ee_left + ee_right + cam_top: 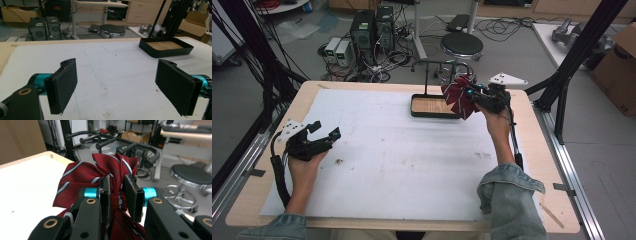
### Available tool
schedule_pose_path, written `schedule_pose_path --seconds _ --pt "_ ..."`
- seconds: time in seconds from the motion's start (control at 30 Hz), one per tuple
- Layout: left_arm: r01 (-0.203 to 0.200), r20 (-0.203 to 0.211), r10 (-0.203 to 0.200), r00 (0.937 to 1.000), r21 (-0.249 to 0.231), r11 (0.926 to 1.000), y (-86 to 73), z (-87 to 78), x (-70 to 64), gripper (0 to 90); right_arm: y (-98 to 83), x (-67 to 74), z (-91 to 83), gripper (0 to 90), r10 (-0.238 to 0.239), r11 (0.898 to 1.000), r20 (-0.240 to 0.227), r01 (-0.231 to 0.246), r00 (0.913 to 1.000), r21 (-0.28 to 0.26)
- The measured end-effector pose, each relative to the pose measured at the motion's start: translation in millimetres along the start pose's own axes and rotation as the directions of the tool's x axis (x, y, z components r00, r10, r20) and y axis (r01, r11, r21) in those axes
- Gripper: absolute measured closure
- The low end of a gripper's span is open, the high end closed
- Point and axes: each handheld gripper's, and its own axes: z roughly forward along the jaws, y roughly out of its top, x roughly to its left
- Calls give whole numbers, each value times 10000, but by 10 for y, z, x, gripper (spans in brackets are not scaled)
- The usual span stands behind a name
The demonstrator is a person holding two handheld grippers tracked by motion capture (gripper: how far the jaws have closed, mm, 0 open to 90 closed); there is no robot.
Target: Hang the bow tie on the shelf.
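A: Where's the red striped bow tie [100, 176]?

B: Up at about one o'clock on the tabletop [377, 150], lifted just over the right end of the black tray [432, 106]. The right gripper [117, 195] pinches its knot between its jaws, loops fanning out above them.

A: And the left gripper [117, 87]?

B: Down at nine o'clock, on the white sheet [112, 65], jaws spread wide with nothing between them.

A: Anything beside the tray?

B: A thin black stand [432, 67] rises from it at twelve o'clock.

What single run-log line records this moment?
right gripper: shut on dark red striped bow tie | near black tray stand | left gripper: open, resting on white mat
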Motion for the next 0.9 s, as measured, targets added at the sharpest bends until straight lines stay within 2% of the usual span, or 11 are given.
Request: schedule_pose_path --seconds 0.27,0.33,0.43,0.9 --pt "10 2 -10 10000 36 10000 -4 9 -2 183 120 -75 19 757 25 9999 428 -20 9991 -101" --pt "24 -14 -24 10000 60 10000 -6 10 1 183 132 -94 32 757 -93 9999 568 100 9983 -122" --pt "10 19 -11 10000 88 10000 -8 15 -1 183 120 -142 48 757 189 9998 645 -187 9977 -37" --pt "8 45 -8 10000 110 9999 -11 22 -5 184 18 -326 138 757 646 9975 1256 -679 9900 217"
